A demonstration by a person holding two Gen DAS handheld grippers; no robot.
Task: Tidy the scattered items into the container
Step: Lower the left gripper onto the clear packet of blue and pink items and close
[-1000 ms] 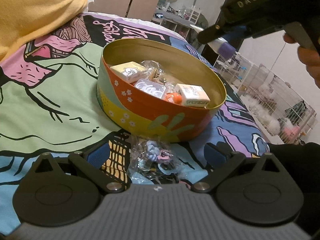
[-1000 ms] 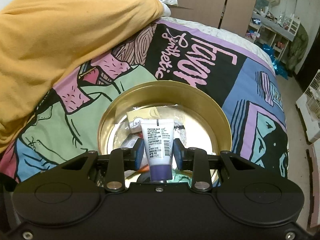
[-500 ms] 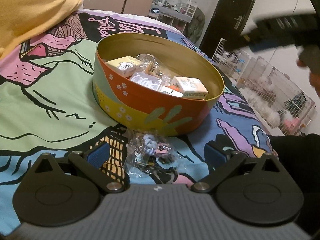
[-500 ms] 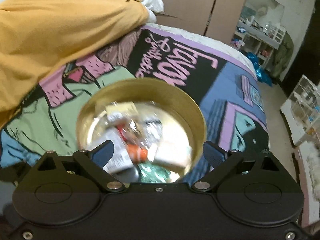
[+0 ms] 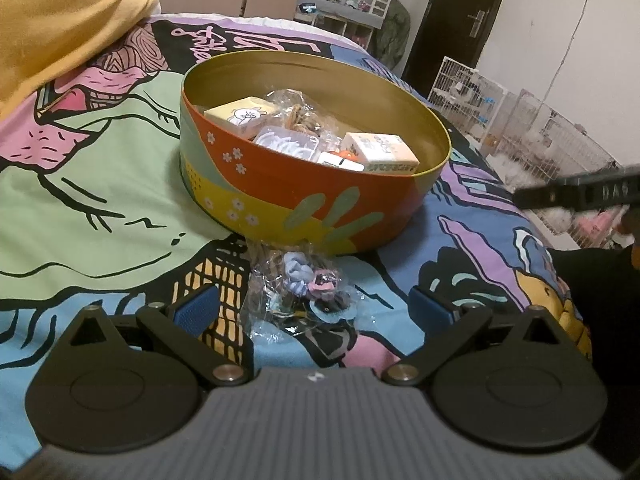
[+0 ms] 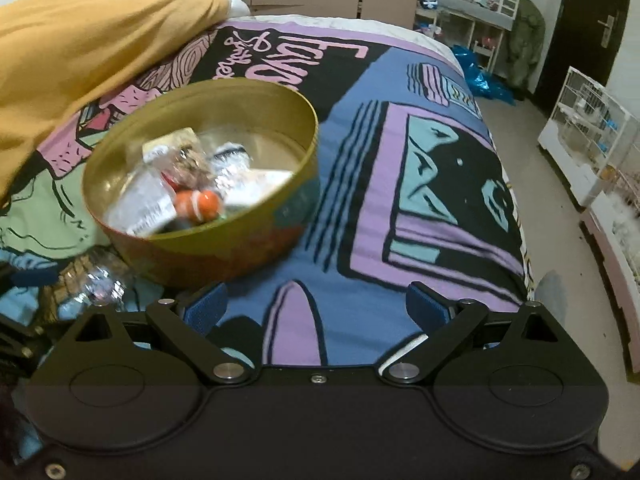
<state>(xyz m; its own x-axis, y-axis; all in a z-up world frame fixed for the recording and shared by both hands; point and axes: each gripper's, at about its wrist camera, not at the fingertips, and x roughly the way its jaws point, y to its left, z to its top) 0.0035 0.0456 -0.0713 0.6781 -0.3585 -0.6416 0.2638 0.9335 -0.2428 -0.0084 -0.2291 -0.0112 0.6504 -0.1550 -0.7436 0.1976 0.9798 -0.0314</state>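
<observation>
A: Hidden or unclear items?
B: Right view blurred; tin [image 6: 208, 240] contents hard to read there. Right tool [image 6: 316, 308] cut off at the left view's right edge.

A: Count?
B: One tin on the bed [image 5: 100, 184]. One clear bag of hair ties [image 5: 304, 292] outside it, touching its front wall.

A: Tools?
B: Left tool [image 5: 316, 308]: wide open, empty, bag between its fingers. Right tool: wide open, empty, tin to its upper left.

Two handheld grippers: the left gripper [image 5: 314, 306] has a ribbed grey body, black round-ended linkage arms with silver pivot pins and blue textured finger pads [image 5: 198, 308]. The right gripper [image 6: 316, 306] is all black, with small screws, matching blue pads, and white "DAS" lettering along its side.
</observation>
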